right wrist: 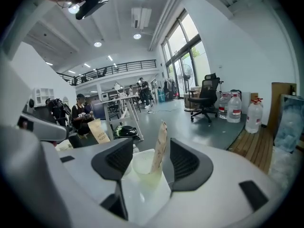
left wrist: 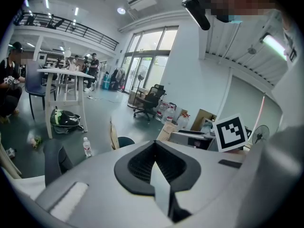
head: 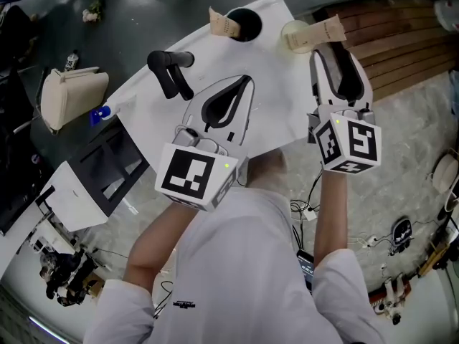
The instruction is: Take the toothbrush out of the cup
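The white surface (head: 276, 77) fills the middle of the head view, and the pale cup (head: 292, 34) stands near its far edge. The person's two arms reach forward from below the cup, one gripper in each hand.

The right gripper (head: 333, 59) sits just this side of the pale cup and points at it. Its fingers (right wrist: 185, 163) stand wide apart. In the right gripper view the pale cup (right wrist: 142, 167) shows in the gap between them, and neither pad touches it.

The left gripper (head: 247, 83) lies over the surface, left of the pale cup and nearer the person. Its fingers (left wrist: 137, 167) are pressed together with nothing between them.

A black tool (head: 171, 69) lies on the surface, further left of the pale cup, beyond the left gripper. A black cup (head: 244, 24) stands just left of the pale cup, apart from it.

The toothbrush (head: 323, 31), in a brown paper wrapper, is in the pale cup. It leans over the rim towards the right, and in the right gripper view it (right wrist: 159, 146) rises above the fingers. A second toothbrush (head: 222, 24), wrapped the same way, stands in the black cup.
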`<control>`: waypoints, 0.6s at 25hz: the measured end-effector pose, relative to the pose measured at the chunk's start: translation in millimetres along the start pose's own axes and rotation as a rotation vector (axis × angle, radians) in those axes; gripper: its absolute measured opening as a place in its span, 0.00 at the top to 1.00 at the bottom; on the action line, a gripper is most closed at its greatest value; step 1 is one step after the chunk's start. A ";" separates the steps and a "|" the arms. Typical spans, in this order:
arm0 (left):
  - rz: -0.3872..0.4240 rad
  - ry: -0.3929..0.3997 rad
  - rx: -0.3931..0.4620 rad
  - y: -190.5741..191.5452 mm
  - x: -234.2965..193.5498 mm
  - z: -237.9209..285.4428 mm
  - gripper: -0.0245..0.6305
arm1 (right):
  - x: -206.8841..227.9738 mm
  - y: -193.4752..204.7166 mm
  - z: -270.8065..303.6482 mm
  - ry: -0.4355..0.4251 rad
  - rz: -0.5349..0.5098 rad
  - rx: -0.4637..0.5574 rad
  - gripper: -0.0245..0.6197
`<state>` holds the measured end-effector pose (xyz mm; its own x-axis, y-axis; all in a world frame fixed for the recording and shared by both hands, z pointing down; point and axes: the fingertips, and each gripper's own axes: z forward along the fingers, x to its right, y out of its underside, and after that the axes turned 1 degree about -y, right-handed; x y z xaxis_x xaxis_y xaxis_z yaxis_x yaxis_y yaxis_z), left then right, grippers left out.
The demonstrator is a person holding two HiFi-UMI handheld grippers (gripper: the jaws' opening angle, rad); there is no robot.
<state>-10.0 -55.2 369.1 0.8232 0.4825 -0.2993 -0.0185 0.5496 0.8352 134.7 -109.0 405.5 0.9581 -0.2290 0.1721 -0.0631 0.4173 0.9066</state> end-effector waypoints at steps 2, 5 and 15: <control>0.006 0.003 0.009 -1.4 1.8 -4.9 0.96 | -4.5 -3.8 -7.4 -0.002 -0.003 0.009 0.63; 0.015 0.007 0.022 -4.6 5.5 -14.4 0.96 | -11.7 -11.5 -22.1 -0.003 -0.016 0.024 0.63; 0.035 0.014 0.076 -19.1 16.2 -61.9 0.96 | -44.7 -39.5 -85.5 -0.024 -0.076 0.059 0.74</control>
<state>-31.4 -15.7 319.8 0.8149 0.5103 -0.2749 -0.0041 0.4793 0.8776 118.2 -40.0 329.0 0.9537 -0.2795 0.1108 -0.0077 0.3457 0.9383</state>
